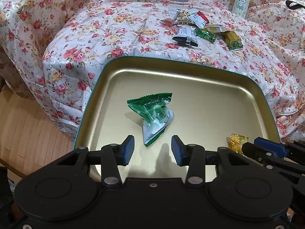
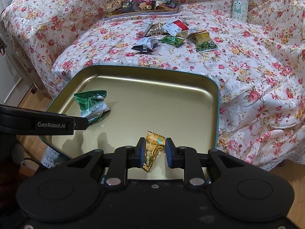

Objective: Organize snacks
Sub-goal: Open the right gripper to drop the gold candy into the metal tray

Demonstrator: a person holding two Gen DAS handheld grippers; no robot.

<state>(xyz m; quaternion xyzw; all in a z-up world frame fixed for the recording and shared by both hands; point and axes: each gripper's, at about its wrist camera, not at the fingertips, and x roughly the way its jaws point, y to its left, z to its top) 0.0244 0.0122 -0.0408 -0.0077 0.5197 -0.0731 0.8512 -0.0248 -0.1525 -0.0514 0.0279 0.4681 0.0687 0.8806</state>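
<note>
Over the gold tray [image 2: 213, 99], the right gripper [image 2: 154, 150] pinched a gold candy [image 2: 152, 148] for dropping in; the left gripper [image 1: 152, 148], jaws apart and empty, hovered above the green packet [image 1: 152, 114]

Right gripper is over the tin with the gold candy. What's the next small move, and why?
Probably open the right gripper and let the gold candy drop. It already hangs low inside the gold tin, where the green packet lies below the open left gripper. More snacks wait on the flowered cloth.

The left tool [image 1: 152, 149] hovers with jaws apart over a gold tray [image 1: 190, 70]. A green-and-white snack packet [image 1: 152, 114] lies just beyond its tips. More wrapped snacks [image 1: 200, 28] lie scattered far right on the floral-covered surface [image 1: 114, 34].
</note>
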